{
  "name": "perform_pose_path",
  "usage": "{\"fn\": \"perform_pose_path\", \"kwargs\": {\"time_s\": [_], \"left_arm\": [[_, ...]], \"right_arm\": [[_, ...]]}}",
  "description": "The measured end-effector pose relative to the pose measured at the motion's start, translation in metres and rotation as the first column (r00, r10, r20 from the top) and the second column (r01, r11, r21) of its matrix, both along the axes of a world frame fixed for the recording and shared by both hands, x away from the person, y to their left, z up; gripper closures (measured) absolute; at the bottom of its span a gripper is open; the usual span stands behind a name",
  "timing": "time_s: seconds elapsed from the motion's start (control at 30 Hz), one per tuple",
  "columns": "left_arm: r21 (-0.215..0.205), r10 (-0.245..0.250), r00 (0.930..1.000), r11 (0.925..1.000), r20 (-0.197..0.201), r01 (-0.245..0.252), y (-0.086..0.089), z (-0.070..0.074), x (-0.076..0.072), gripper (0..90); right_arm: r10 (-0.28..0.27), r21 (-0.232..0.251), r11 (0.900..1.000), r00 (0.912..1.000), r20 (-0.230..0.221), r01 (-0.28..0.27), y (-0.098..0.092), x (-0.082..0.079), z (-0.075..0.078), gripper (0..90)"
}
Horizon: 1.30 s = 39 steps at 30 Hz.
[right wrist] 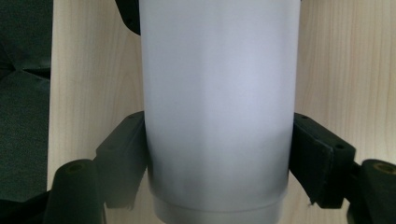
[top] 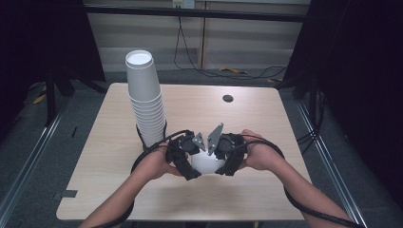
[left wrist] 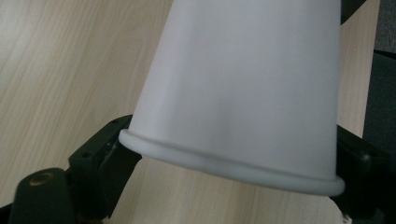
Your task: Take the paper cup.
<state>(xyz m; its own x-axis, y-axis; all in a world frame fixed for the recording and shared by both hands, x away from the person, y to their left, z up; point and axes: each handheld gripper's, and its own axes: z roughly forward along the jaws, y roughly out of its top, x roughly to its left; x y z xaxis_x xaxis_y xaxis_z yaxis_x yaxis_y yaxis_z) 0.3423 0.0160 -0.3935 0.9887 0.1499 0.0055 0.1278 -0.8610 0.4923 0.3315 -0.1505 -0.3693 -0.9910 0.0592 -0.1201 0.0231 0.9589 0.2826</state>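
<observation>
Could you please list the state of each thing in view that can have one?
Paper cup: lying sideways above the table, held between both grippers.
Left gripper: jaws around the cup's rim end.
Right gripper: shut on the cup's base end.
Stack of cups: upside down, leaning, standing on the table.

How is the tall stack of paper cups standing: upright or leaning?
Leaning: the stack of paper cups tilts, its top left of its base on the table.
</observation>
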Motion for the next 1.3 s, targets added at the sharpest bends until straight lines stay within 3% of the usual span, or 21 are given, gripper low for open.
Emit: {"fn": "perform_pose_path", "kwargs": {"time_s": [0.4, 0.53, 0.87, 1.17, 1.3], "left_arm": [[-0.093, -0.002, 1.0000, 0.9957, -0.009, 0.001, 0.007, 0.003, 0.002, 10.2], [-0.123, 0.014, 0.9999, 0.9923, 0.001, -0.014, 0.010, 0.004, 0.005, 1.0], [-0.219, 0.033, 0.9994, 0.9751, -0.012, -0.035, 0.021, 0.005, 0.005, 0.4], [-0.289, 0.035, 0.9989, 0.9563, -0.031, -0.043, 0.026, 0.004, 0.006, 0.0], [-0.296, 0.027, 0.9989, 0.9546, -0.037, -0.037, 0.027, 0.003, 0.006, 0.0]], "right_arm": [[-0.025, 0.107, 0.994, 0.9993, -0.029, 0.028, -0.015, 0.002, -0.001, 26.6], [-0.034, 0.133, 0.990, 0.9986, -0.041, 0.039, -0.019, 0.001, -0.001, 26.6], [-0.045, 0.236, 0.970, 0.9974, -0.057, 0.057, -0.030, 0.003, -0.004, 26.4], [-0.059, 0.267, 0.961, 0.9960, -0.067, 0.075, -0.037, 0.004, -0.006, 26.3], [-0.062, 0.282, 0.956, 0.9948, -0.081, 0.083, -0.040, 0.006, -0.008, 26.2]]}}
